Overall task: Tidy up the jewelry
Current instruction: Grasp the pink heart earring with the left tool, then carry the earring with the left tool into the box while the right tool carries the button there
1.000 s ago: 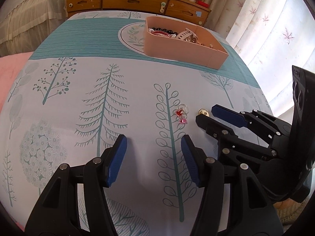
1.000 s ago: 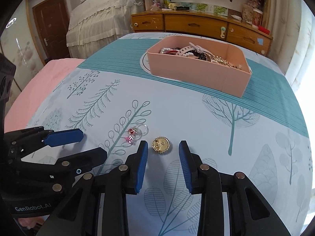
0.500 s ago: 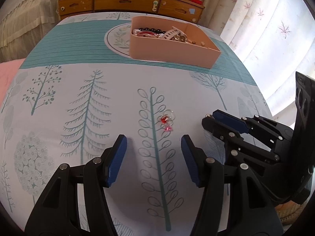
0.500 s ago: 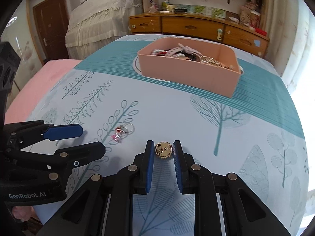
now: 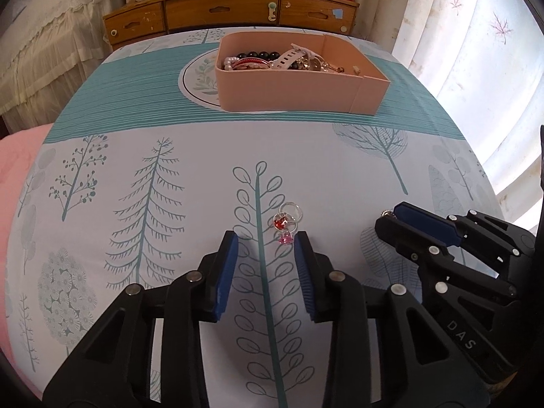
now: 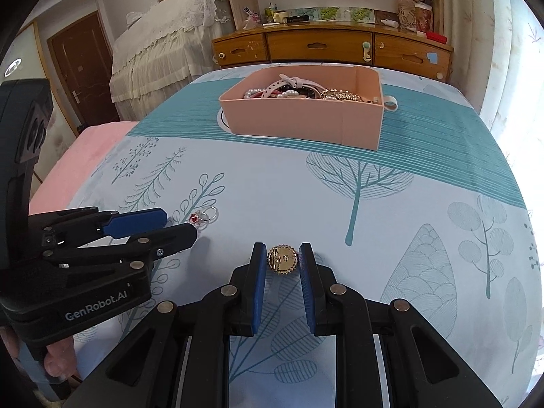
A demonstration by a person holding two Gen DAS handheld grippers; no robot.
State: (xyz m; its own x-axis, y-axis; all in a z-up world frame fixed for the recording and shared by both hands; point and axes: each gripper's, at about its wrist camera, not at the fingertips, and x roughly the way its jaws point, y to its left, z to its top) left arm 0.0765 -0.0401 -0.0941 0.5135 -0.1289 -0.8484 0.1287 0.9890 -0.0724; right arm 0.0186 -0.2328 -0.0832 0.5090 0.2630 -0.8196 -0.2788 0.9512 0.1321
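Note:
A pink box [image 5: 292, 88] with several bracelets and chains stands far on the tree-print cloth; it also shows in the right wrist view [image 6: 306, 115]. A ring pair with red and pink stones [image 5: 287, 224] lies just ahead of my open left gripper [image 5: 267, 239], close to its right fingertip. My right gripper [image 6: 281, 253] is shut on a round gold brooch [image 6: 281, 259] just above the cloth. In the left wrist view the right gripper [image 5: 391, 219] sits to the right, the brooch barely showing at its tip.
A wooden dresser [image 6: 326, 47] with small items on top stands behind the table. A lace-covered bed [image 6: 163, 47] is at the left, a white curtain [image 5: 469, 44] at the right. A pink blanket [image 5: 17, 170] lies at the table's left edge.
My right gripper closed on the gold brooch. My left gripper moved forward and narrowed, so the rings now lie just ahead of its right fingertip.

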